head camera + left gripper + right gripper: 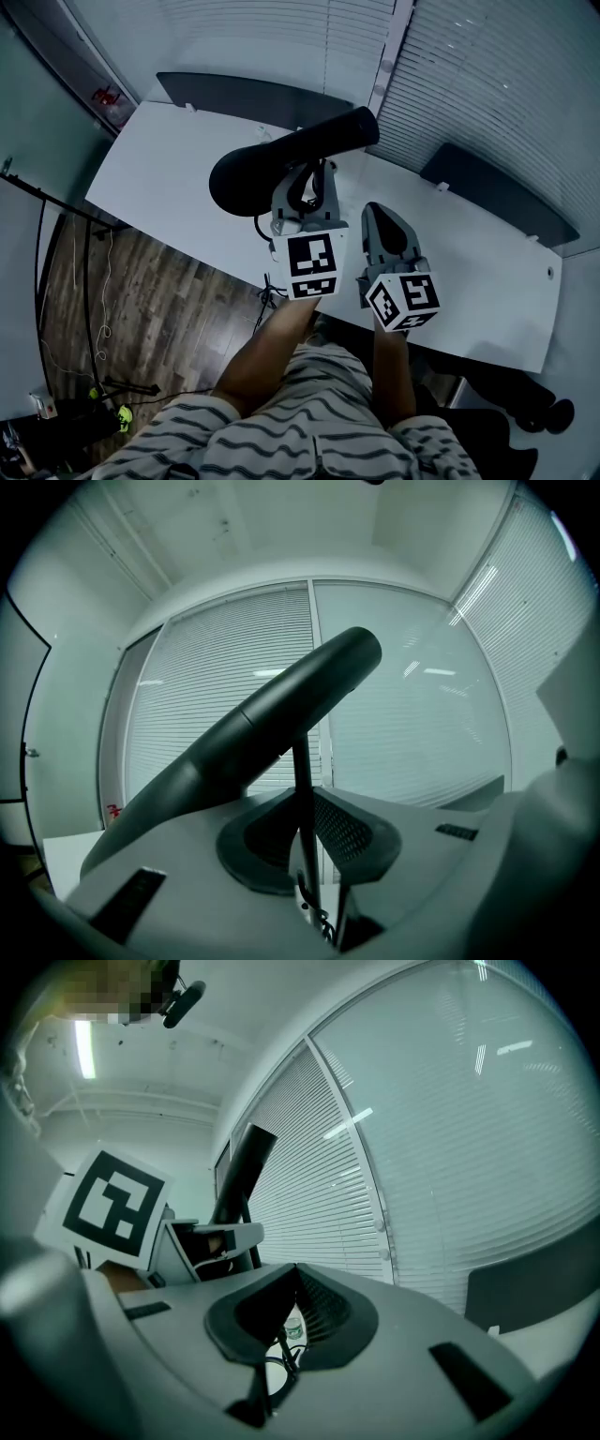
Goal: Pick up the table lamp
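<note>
The black table lamp (281, 159) hangs above the white table (159, 169), its round base (242, 183) to the left and its tube-shaped head pointing up and right. My left gripper (314, 187) is shut on the lamp's thin stem (302, 780), which stands between the jaws in the left gripper view, with the lamp's head (281, 724) slanting overhead. My right gripper (384, 223) floats just right of it, jaws together with only a narrow slit and nothing gripped. In the right gripper view (292, 1290) the lamp (242, 1176) and the left gripper's marker cube (112, 1208) show at the left.
Window blinds (450, 66) run behind the table. Two dark panels (244, 94) (497, 192) stand along its far edge. A small bottle (293, 1330) shows through the right jaws' slit. Stands and cables (89, 281) sit on the wood floor at left.
</note>
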`<move>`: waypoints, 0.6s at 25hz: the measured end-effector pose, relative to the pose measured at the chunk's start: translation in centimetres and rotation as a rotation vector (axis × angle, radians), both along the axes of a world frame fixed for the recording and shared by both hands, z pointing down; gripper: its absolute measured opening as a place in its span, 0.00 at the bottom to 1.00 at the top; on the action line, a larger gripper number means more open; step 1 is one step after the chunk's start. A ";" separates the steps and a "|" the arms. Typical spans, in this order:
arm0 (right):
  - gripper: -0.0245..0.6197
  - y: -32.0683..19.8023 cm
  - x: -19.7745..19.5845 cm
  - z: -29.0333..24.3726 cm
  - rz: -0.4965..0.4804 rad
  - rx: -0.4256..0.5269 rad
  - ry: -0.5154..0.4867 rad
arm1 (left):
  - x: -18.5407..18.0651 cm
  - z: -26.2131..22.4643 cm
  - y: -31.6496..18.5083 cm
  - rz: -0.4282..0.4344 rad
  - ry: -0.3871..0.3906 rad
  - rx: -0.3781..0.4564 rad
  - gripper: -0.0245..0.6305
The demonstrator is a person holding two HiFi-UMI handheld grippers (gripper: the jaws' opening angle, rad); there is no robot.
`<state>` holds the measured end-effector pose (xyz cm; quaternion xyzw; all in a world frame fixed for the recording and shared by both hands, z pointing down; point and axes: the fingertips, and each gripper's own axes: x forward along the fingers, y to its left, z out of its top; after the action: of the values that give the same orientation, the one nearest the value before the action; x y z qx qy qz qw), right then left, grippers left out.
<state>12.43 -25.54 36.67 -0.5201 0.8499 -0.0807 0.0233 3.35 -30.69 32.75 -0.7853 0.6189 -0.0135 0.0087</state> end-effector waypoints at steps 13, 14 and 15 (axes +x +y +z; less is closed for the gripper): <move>0.05 2.1 -2.3 -3.8 -0.003 0.069 0.011 | -2.3 -5.4 1.9 0.047 -0.005 0.107 0.11; 0.06 2.2 -2.5 -4.1 -0.003 0.073 0.014 | -2.4 -5.6 2.0 0.049 -0.006 0.113 0.11; 0.05 2.3 -2.6 -4.3 -0.002 0.078 0.015 | -2.5 -5.9 2.1 0.051 -0.007 0.119 0.11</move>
<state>9.79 -23.20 32.34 -0.5187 0.8530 -0.0437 0.0372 0.83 -28.59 26.86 -0.7988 0.5984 0.0208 0.0577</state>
